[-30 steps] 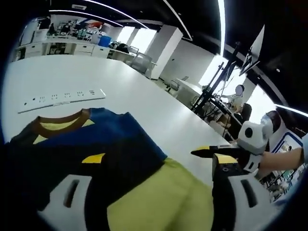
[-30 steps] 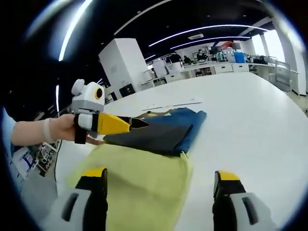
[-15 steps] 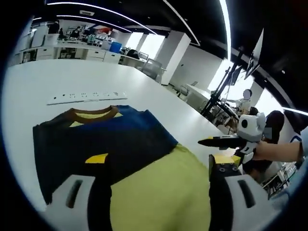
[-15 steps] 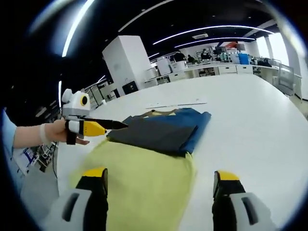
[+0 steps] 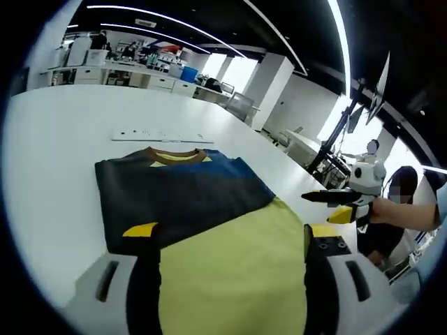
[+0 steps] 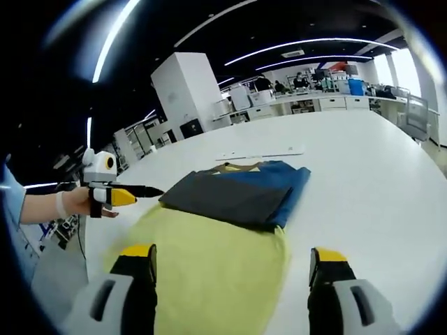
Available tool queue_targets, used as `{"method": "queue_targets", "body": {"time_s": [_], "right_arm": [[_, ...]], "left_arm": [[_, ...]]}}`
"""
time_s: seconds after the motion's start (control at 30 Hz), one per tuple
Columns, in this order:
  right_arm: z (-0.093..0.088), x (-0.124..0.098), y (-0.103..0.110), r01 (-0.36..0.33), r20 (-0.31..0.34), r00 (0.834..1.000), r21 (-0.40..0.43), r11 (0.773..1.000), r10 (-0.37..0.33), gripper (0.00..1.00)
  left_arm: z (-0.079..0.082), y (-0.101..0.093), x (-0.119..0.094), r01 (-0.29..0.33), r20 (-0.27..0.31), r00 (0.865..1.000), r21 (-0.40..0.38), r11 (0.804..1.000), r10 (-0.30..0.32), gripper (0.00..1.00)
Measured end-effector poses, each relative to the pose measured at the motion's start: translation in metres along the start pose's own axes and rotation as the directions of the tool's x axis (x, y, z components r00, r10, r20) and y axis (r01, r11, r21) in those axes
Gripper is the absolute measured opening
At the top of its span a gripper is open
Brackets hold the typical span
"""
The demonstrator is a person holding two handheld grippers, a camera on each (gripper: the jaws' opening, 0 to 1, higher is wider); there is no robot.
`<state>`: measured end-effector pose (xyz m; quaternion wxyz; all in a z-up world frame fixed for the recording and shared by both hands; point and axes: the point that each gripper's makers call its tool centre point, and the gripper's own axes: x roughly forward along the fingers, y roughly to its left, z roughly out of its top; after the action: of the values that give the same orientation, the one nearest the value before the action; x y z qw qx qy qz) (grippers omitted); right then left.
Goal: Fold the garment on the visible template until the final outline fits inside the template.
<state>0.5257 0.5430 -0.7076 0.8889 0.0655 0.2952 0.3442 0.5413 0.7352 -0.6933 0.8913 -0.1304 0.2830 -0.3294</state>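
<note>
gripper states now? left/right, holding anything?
Left tool: open, holding nothing.
Right tool: open, holding nothing.

Both tools have pulled back, apart from the folded garment (image 5: 178,195).

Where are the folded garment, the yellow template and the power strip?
folded garment (image 5: 174,192), left gripper view, dark middle panel.
yellow template (image 6: 209,258), right gripper view, bare centre.
power strip (image 5: 160,136), left gripper view, mid-length.
</note>
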Motion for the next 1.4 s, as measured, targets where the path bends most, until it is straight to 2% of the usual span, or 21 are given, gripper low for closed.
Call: {"method": "queue_targets", "body": {"time_s": [0.2, 0.33, 0.43, 0.63, 0.73, 0.83, 0.9, 1.07, 1.17, 1.4], "right_arm": [[0.002, -0.003, 0.001, 0.003, 0.012, 1.000, 0.022, 1.000, -0.003, 0.90], [0.000, -0.006, 0.004, -0.004, 0.003, 1.000, 0.011, 1.000, 0.004, 0.89], [-0.007, -0.011, 0.004, -0.011, -0.020, 1.000, 0.007, 1.000, 0.011, 0.88], [-0.024, -0.022, 0.003, -0.008, -0.058, 0.998, -0.007, 1.000, 0.008, 0.86], [-0.035, -0.028, 0.003, -0.008, -0.084, 0.996, -0.016, 1.000, 0.006, 0.84], [-0.041, -0.033, 0.004, -0.011, -0.082, 0.997, 0.022, 1.000, 0.013, 0.83], [-0.046, -0.035, 0.003, -0.003, -0.093, 0.996, 0.005, 1.000, 0.004, 0.82], [-0.054, -0.043, 0.010, -0.025, -0.106, 0.994, 0.021, 0.999, 0.027, 0.73], [-0.062, -0.047, 0.008, -0.016, -0.126, 0.992, 0.026, 1.000, 0.019, 0.71], [-0.076, -0.061, 0.009, -0.024, -0.150, 0.988, 0.034, 0.999, 0.029, 0.58]], "left_arm": [[0.001, 0.005, -0.005, -0.013, 0.005, 1.000, -0.004, 1.000, 0.013, 0.81], [-0.006, 0.007, -0.010, -0.020, -0.010, 1.000, 0.002, 1.000, 0.020, 0.79], [-0.016, 0.008, -0.020, -0.013, -0.019, 1.000, -0.013, 1.000, 0.013, 0.76], [-0.032, 0.014, -0.040, -0.038, -0.032, 0.999, -0.031, 0.999, 0.037, 0.73], [-0.042, 0.014, -0.051, -0.043, -0.057, 0.997, -0.024, 0.999, 0.042, 0.73], [-0.049, 0.016, -0.059, -0.051, -0.077, 0.996, -0.029, 0.998, 0.048, 0.72], [-0.052, 0.016, -0.066, -0.057, -0.078, 0.995, -0.029, 0.998, 0.054, 0.71], [-0.065, 0.016, -0.085, -0.065, -0.104, 0.993, -0.025, 0.998, 0.062, 0.68], [-0.076, 0.019, -0.096, -0.072, -0.125, 0.990, -0.019, 0.997, 0.069, 0.64], [-0.095, 0.024, -0.122, -0.104, -0.142, 0.985, -0.044, 0.994, 0.096, 0.59]]}}
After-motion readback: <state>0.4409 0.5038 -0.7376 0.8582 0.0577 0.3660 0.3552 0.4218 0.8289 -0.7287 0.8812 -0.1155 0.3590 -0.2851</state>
